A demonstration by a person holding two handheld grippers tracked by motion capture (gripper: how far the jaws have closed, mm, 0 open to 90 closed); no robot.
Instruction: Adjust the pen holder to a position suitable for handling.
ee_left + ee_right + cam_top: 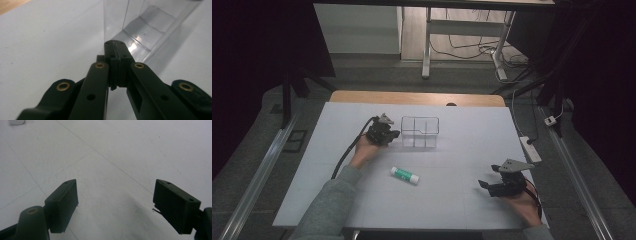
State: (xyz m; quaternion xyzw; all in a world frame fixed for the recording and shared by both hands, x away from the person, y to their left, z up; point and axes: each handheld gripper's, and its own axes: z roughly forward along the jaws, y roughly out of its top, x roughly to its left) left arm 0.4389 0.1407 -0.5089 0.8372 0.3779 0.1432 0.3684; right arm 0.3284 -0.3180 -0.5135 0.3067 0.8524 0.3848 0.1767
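Observation:
A clear plastic box (420,132) with inner dividers stands at the middle of the white table top. My left gripper (395,134) is at the box's left wall, held by a hand in a grey sleeve. In the left gripper view its jaws (114,46) are pressed together, with the edge of the clear box (150,30) running down between them. A white glue stick with a green label (405,175) lies flat in front of the box. My right gripper (488,177) hovers low at the front right, open with nothing between its fingers (62,202).
The white sheet (452,200) covers a wooden table whose far edge (412,97) shows behind it. A white power strip (530,148) lies off the table's right side. A small white end of an object (17,122) sits at the top left of the right gripper view.

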